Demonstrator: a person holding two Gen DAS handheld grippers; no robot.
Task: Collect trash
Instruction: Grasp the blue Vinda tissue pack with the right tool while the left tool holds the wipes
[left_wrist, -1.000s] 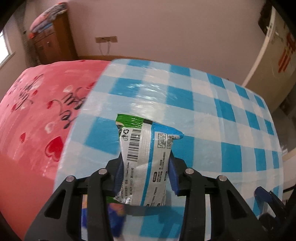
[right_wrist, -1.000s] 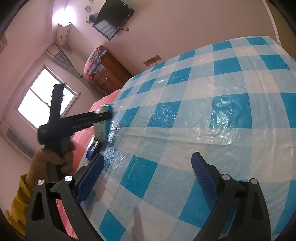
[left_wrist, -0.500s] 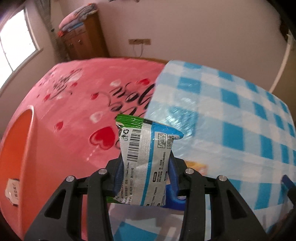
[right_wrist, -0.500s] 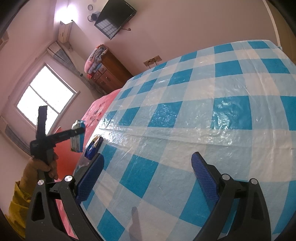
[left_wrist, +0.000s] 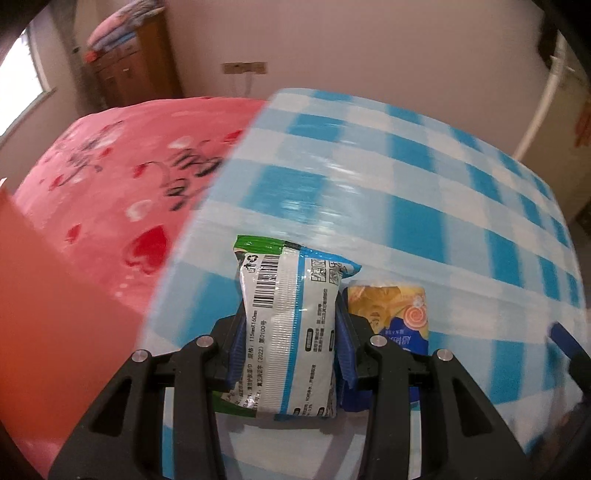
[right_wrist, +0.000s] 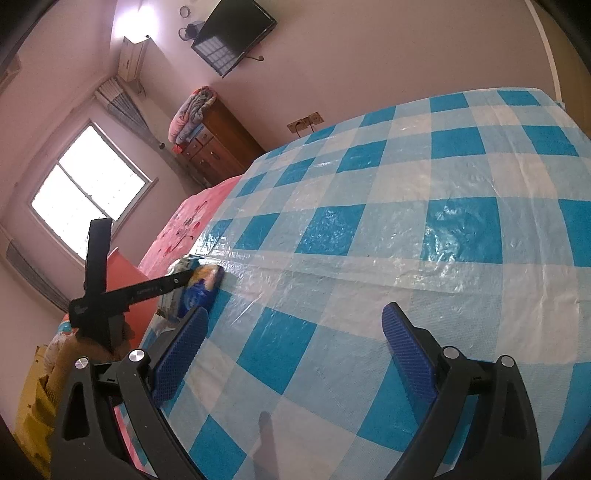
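Green-and-white wipes packet (left_wrist: 288, 328), barcode and "(2022)" readable, sits clamped in your left gripper (left_wrist: 290, 343). Your right gripper (right_wrist: 291, 343) hangs wide apart, empty, over the blue-checked plastic sheet (right_wrist: 406, 229); a blue-and-yellow snack wrapper (left_wrist: 395, 314) lies near its left edge.

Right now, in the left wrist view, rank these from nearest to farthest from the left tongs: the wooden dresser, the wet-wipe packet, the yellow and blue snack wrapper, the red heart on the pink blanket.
1. Wet-wipe packet: clamped in the left tongs.
2. Yellow and blue snack wrapper: just right, on the checked sheet.
3. Red heart: left, on the pink blanket.
4. Wooden dresser: far left, against the wall.
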